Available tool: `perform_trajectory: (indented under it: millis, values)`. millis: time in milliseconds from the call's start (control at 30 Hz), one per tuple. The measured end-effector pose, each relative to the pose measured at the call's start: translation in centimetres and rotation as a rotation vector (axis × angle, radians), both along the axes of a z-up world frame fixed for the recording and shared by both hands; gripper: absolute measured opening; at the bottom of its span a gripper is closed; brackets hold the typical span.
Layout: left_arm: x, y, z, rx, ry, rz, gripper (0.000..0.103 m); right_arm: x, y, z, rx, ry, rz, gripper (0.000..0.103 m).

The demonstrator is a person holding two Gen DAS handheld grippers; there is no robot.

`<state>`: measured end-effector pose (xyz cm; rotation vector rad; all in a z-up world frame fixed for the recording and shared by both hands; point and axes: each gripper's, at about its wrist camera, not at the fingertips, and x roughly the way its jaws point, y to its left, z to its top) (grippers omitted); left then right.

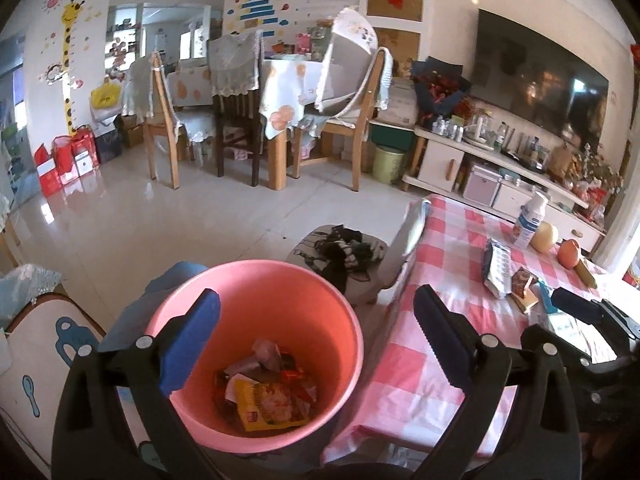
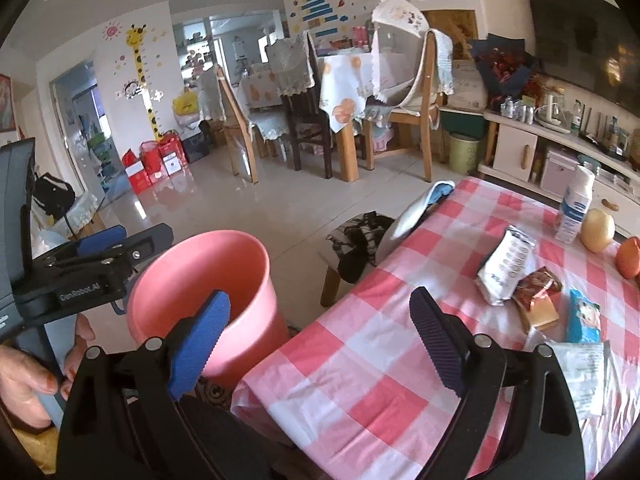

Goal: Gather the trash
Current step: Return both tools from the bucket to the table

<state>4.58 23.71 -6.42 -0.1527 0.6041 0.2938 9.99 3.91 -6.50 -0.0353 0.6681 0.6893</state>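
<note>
A pink bin (image 1: 256, 344) stands on the floor beside the checked table (image 1: 452, 280); a yellow snack packet (image 1: 268, 404) and other crumpled wrappers lie at its bottom. My left gripper (image 1: 316, 340) hovers open above the bin's rim with nothing between its fingers. My right gripper (image 2: 320, 336) is open and empty over the table's near corner, next to the pink bin (image 2: 200, 280). On the table lie a white packet (image 2: 504, 268), a red-brown wrapper (image 2: 536, 284), a blue packet (image 2: 584, 316) and a white wrapper (image 2: 588, 372). The left gripper (image 2: 100, 240) shows at the left.
A white bottle (image 2: 576, 208), a pale round fruit (image 2: 598, 230) and an orange fruit (image 2: 630, 262) stand at the table's far side. A low stool (image 2: 360, 248) with dark clothes sits past the bin. Dining chairs, a green bin (image 2: 462, 152) and a TV cabinet stand farther off.
</note>
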Motion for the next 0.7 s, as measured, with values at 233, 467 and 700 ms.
perform_trajectory:
  millis: [233,467,700]
  values:
    - [0.7,-3.6,0.4,0.051,0.012,-0.043,0.098,-0.4,-3.0,0.4,0.024,-0.013,-0.034,0.093]
    - [1.5,-7.4,0.7,0.105,0.023,-0.082,0.098,-0.8,-5.2,0.7,0.031,-0.026,-0.062,0.094]
    - [2.6,-11.1,0.4,0.146,0.044,-0.123,0.099,-0.3,-8.7,0.8,0.064,-0.026,-0.120,0.095]
